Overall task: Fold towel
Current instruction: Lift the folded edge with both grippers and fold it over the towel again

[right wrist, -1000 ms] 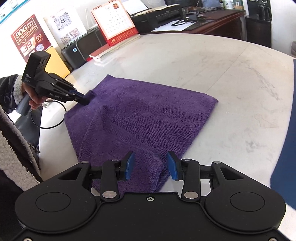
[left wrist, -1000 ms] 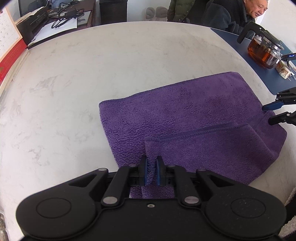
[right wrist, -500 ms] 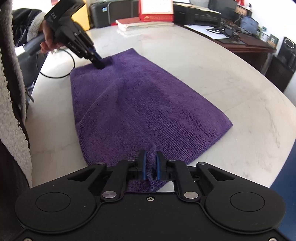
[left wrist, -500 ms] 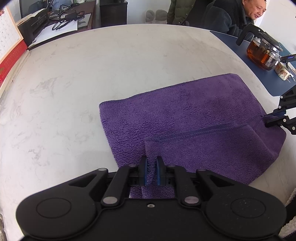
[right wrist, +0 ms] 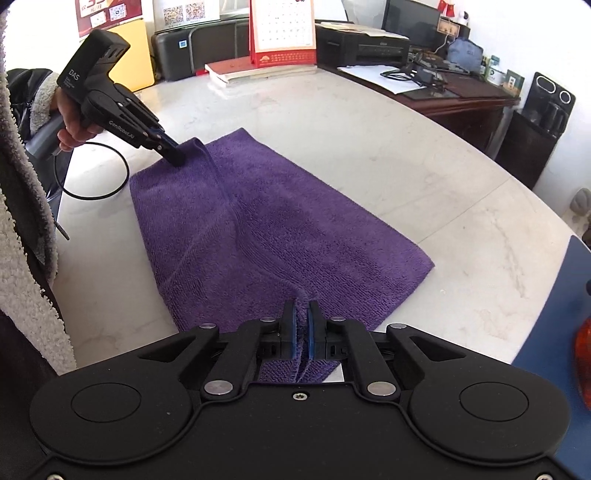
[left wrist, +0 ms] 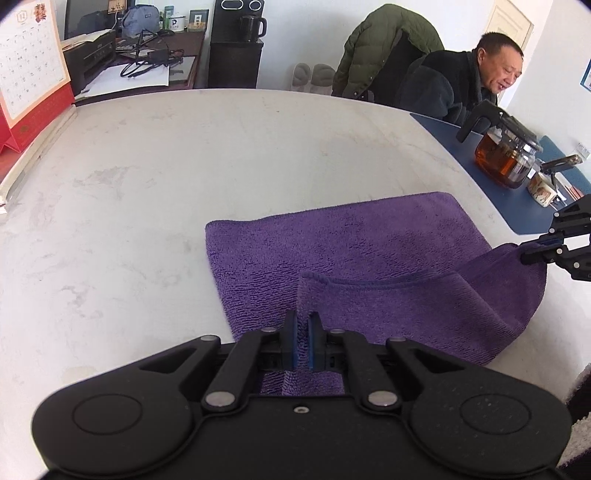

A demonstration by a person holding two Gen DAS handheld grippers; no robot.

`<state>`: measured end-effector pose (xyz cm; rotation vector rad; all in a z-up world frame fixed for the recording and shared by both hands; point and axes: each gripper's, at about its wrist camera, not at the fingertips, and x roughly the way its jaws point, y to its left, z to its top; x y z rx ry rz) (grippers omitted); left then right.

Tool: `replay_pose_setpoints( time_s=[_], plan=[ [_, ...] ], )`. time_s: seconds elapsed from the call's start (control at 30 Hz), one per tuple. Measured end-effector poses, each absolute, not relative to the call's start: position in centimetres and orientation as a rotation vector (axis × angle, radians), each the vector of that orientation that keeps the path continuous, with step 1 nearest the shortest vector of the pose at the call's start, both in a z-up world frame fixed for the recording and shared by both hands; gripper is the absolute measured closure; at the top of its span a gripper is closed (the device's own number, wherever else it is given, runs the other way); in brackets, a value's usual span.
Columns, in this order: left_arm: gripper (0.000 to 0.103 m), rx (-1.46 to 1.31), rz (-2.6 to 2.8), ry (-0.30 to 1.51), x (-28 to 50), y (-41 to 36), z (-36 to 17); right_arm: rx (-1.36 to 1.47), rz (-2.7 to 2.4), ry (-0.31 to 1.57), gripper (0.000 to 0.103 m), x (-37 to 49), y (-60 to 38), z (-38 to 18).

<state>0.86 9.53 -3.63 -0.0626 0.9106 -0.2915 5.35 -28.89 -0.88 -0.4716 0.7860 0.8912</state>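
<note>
Right wrist view reads "DAS" and "GenRobot.AI" on the left gripper (right wrist: 176, 155), clenched on one near corner of the purple towel (right wrist: 280, 236) lying on the marble table (right wrist: 369, 147). Right gripper (right wrist: 302, 328) pinches the other near corner. Calendar (right wrist: 282, 29) print and the QR posters (right wrist: 184, 11) are too small to read.

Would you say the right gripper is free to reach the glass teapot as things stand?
Probably not: the right gripper is shut on a corner of the towel, so it would have to let go first. The teapot stands apart on the blue mat.
</note>
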Motion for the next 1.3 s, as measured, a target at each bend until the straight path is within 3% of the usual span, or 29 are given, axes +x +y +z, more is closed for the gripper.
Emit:
replay_pose_setpoints(
  time_s=[0.6,1.3],
  plan=[
    [0.099,-0.153,-0.299,0.782,0.7,12.4,-0.5,-0.521,0.815,0.684,0.098,6.1,-27.8,2.3],
    [0.099,-0.141,-0.295,0.848,6.2,14.2,-3.0,-0.555,0.813,0.701,0.098,11.6,-26.4,1.5]
  ],
)
